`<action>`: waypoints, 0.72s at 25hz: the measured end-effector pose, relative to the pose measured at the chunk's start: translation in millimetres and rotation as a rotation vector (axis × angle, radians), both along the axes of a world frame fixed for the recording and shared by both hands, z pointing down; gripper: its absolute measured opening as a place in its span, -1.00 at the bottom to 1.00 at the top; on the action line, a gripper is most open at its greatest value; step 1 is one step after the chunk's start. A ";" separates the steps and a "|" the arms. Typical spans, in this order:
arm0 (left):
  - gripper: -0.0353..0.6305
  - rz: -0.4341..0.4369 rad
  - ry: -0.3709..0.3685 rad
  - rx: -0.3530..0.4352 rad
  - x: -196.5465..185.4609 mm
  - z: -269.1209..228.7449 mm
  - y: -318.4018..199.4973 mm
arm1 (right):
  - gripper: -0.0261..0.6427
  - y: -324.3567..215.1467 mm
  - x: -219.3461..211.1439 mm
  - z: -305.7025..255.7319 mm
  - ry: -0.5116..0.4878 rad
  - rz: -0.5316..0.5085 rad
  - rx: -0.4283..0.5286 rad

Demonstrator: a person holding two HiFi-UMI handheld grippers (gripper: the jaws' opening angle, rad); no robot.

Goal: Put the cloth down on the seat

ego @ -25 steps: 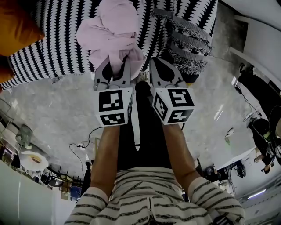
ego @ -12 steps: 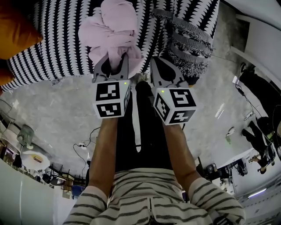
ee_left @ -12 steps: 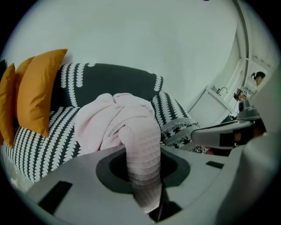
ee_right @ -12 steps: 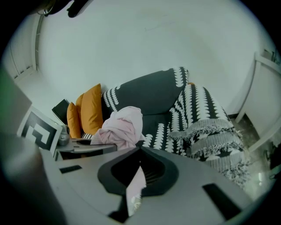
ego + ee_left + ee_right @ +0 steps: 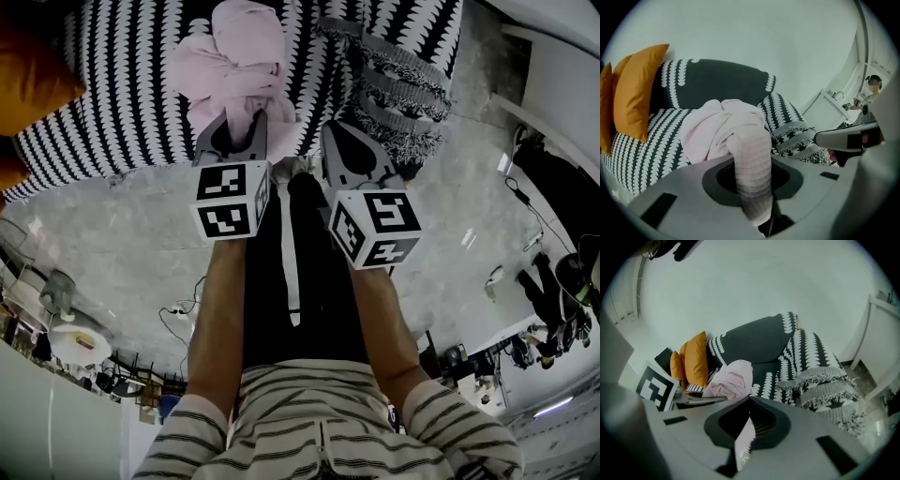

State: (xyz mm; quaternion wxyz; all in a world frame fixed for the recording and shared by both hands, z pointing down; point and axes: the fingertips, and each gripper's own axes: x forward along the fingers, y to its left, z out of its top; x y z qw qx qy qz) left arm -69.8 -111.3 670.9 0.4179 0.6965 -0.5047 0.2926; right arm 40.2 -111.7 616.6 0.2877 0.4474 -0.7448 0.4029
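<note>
A crumpled pink cloth (image 5: 234,66) rests in a heap on the black-and-white patterned sofa seat (image 5: 122,94). One thick rolled fold runs back from the heap into my left gripper (image 5: 237,141), whose jaws stand wide and shut on it. The left gripper view shows that fold (image 5: 752,173) filling the gap, with the heap (image 5: 717,126) just ahead. My right gripper (image 5: 339,141) hangs beside it at the seat's front edge. In the right gripper view a thin strip of the cloth (image 5: 745,441) is pinched in its narrow jaws, and the heap (image 5: 731,380) lies to the left.
Orange cushions (image 5: 33,56) lean at the sofa's left end (image 5: 640,89). A fringed patterned throw (image 5: 403,94) drapes over the right armrest (image 5: 825,385). Grey marble floor (image 5: 112,234) lies below the seat edge. White furniture (image 5: 562,84) stands at the far right.
My left gripper has moved a little forward and left toward the seat, still holding the fold. The cloth heap and the right gripper have barely shifted.
</note>
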 end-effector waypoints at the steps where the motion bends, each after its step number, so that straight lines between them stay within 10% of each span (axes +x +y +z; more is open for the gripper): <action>1: -0.57 0.001 0.001 -0.004 -1.9 1.0 -0.6 | -0.89 -0.3 -1.0 -0.3 0.000 0.000 -0.002; 18: -0.55 -0.004 0.010 -0.041 17.4 6.4 -12.1 | -0.89 -1.8 12.9 -5.2 -0.020 0.004 -0.013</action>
